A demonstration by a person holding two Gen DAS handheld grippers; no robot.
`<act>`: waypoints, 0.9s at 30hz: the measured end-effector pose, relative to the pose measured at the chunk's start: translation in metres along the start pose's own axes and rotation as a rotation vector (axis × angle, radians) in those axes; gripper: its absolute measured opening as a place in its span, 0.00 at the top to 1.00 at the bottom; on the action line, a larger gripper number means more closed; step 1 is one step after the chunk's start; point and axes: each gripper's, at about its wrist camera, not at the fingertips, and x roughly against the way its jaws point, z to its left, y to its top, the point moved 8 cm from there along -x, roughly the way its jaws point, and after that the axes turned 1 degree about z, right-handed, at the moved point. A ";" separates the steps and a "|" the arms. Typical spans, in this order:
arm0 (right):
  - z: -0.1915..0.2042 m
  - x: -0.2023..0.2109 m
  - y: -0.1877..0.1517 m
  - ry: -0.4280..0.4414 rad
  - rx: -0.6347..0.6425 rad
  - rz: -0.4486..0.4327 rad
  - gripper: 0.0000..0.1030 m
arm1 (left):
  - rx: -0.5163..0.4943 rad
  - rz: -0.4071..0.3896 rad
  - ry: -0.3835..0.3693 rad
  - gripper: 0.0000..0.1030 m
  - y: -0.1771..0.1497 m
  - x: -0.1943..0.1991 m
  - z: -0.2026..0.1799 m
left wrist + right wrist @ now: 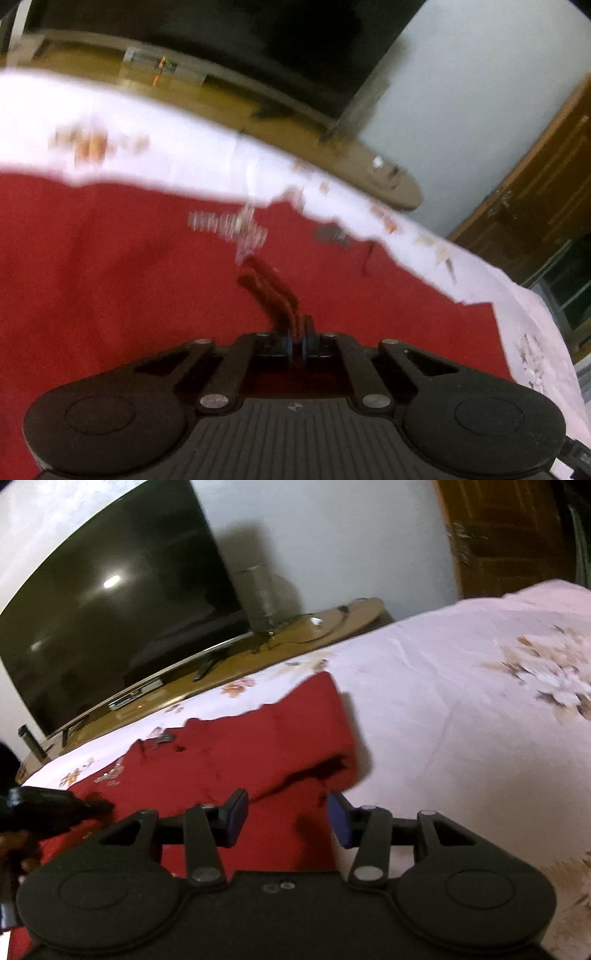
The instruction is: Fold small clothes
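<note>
left gripper (pixel 296 345): pads pressed together, pinching a raised ridge of the red garment (pixel 147 280); a narrow red fold rises straight out from between the pads. right gripper (pixel 287 819): spread wide, blue pads well apart, nothing between them; it hangs over the near right part of the red garment (pixel 236 760), can't tell if the pads touch the cloth.

writing: none readable. pale print w/ small marks on the garment's chest in the left wrist view, too blurred to read. small dark tag near the neckline, also illegible.

garment: plain deep red, small, lies on the bed sheet (pixel 461 709), white/pink w/ floral prints. in the right wrist view its right side is doubled over, w/ a shadowed fold edge just ahead of the open gripper; neckline toward the far edge of the bed. the left gripper shows at the left edge of that view, low over the cloth.

behind the bed: big dark tv (pixel 110 620) on a wooden stand (pixel 295 642), grey speaker (pixel 258 598) beside it, wooden door (pixel 498 535) at right.
</note>
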 end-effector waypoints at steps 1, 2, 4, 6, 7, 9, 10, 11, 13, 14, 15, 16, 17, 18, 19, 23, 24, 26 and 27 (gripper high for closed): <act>-0.005 -0.001 0.000 -0.004 -0.008 -0.001 0.55 | -0.011 -0.016 -0.004 0.96 0.006 0.008 -0.001; -0.006 -0.005 0.000 -0.007 -0.014 -0.002 0.55 | -0.021 -0.031 -0.007 0.96 0.011 0.016 -0.001; -0.009 -0.011 0.002 -0.015 -0.013 0.004 0.55 | -0.036 -0.045 -0.016 0.96 0.018 0.031 0.002; -0.008 -0.021 0.002 -0.021 0.003 0.023 0.54 | -0.037 -0.047 -0.020 0.96 0.020 0.040 0.008; -0.005 -0.029 0.002 -0.016 0.016 0.037 0.56 | -0.035 -0.051 -0.013 0.96 0.021 0.043 0.013; -0.002 -0.045 0.003 -0.027 0.043 0.063 0.59 | -0.011 -0.049 -0.002 0.96 0.021 0.044 0.024; -0.002 -0.052 0.004 -0.044 0.047 0.075 0.59 | 0.002 -0.050 0.001 0.96 0.020 0.045 0.030; -0.003 -0.059 0.005 -0.065 0.041 0.085 0.60 | 0.010 -0.050 0.006 0.96 0.019 0.046 0.036; -0.007 -0.063 0.006 -0.089 0.020 0.095 0.62 | 0.021 -0.046 0.025 0.96 0.014 0.047 0.048; -0.009 -0.065 0.006 -0.095 0.015 0.100 0.63 | 0.023 -0.033 0.041 0.96 0.009 0.044 0.055; -0.011 -0.068 0.004 -0.109 0.017 0.110 0.66 | 0.021 -0.007 0.066 0.96 0.004 0.038 0.062; -0.013 -0.072 0.001 -0.120 0.028 0.123 0.67 | 0.023 0.009 0.082 0.96 -0.002 0.034 0.068; -0.013 -0.073 -0.001 -0.120 0.041 0.117 0.67 | 0.038 0.020 0.091 0.96 -0.007 0.031 0.075; -0.012 -0.073 -0.002 -0.121 0.056 0.112 0.67 | 0.048 0.023 0.090 0.96 -0.010 0.029 0.078; -0.010 -0.073 -0.003 -0.123 0.072 0.113 0.67 | 0.048 0.019 0.089 0.96 -0.012 0.028 0.080; -0.010 -0.065 -0.001 -0.095 0.083 0.119 0.62 | 0.033 0.011 0.087 0.96 -0.013 0.025 0.080; -0.008 -0.056 0.003 -0.046 0.066 0.089 0.59 | 0.032 0.011 0.085 0.96 -0.013 0.024 0.080; -0.004 -0.039 0.013 0.032 0.051 0.023 0.51 | 0.034 0.010 0.078 0.96 -0.013 0.024 0.080; -0.003 -0.037 0.016 0.047 0.047 0.007 0.51 | 0.034 0.009 0.075 0.96 -0.013 0.024 0.081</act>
